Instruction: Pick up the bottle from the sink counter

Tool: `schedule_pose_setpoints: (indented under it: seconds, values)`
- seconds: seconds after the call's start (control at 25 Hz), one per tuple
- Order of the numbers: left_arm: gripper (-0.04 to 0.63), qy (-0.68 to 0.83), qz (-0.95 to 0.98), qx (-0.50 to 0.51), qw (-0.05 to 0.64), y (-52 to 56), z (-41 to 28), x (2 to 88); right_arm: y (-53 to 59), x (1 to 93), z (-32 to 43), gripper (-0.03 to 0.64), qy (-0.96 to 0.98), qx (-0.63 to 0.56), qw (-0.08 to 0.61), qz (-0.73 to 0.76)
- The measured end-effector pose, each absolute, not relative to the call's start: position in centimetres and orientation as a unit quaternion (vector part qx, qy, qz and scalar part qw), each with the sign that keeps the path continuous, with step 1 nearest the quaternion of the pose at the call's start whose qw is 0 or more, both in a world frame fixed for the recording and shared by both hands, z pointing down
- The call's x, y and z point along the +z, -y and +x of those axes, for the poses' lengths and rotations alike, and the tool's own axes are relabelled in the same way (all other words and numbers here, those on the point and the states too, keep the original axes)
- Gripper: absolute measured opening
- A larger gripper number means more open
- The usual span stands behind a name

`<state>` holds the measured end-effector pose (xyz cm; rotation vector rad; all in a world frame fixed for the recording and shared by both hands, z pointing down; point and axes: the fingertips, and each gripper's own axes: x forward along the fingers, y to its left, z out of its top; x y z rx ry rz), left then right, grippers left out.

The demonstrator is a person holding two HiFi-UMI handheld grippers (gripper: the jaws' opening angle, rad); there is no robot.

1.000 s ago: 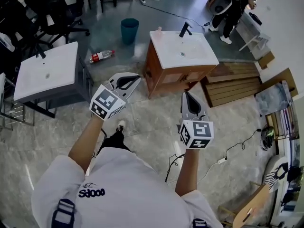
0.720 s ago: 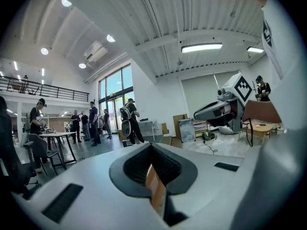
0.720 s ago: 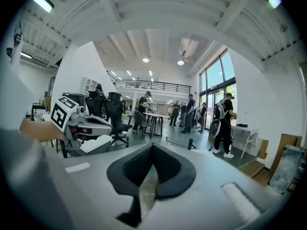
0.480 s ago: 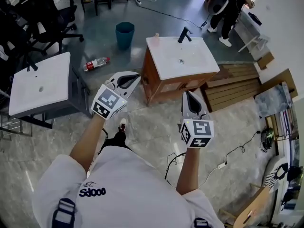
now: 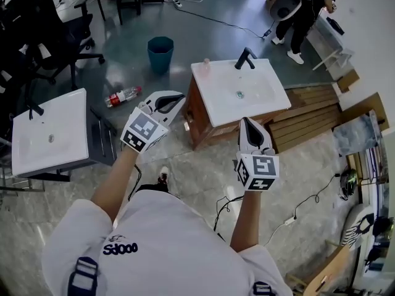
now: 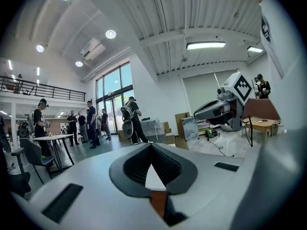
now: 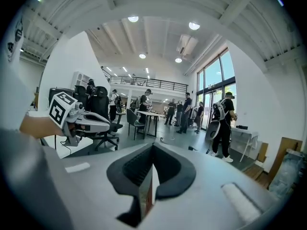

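Currently we hold the left gripper (image 5: 174, 98) and right gripper (image 5: 248, 123) closed and empty. The bottle (image 5: 205, 63) stands untouched at upper centre on the sink counter (image 5: 265, 97). Approach and grasp are not yet done.

A teal bin (image 5: 160, 53) stands on the floor well beyond the left tongs (image 5: 178, 98). A white basin (image 5: 43, 134) on a dark stand is well to their left. Near the right tongs (image 5: 247, 122), on their right, lie wooden boards (image 5: 307, 111). Far beyond these tongs stands a person (image 5: 302, 5) in dark clothes.
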<state>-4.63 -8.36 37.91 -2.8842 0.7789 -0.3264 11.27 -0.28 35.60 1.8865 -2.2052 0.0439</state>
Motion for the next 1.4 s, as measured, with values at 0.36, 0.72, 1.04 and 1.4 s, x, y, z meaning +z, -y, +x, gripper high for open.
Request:
schedule_pose_setpoints:
  seconds: [0.36,0.72,1.04,1.4]
  values:
    - [0.005,-0.245,-0.961,-0.112,0.058,15.6,-4.1,38.7,6.8,35.9,11.5,0.011,0.742,0.023,0.118,0.66]
    - [0.005,-0.233,-0.964,-0.116,0.043,19.8,-4.8,40.3,10.2,36.5,11.7,0.011,0.726,0.031,0.123,0.676]
    - [0.005,-0.229,-0.965,-0.123,0.024,22.2,-4.7,41.8,11.9,37.5,11.9,0.011,0.718,0.045,0.135,0.681]
    - [0.005,-0.242,-0.962,-0.127,0.017,23.6,-4.1,42.8,13.7,38.1,12.9,0.011,0.728,0.046,0.137,0.67]
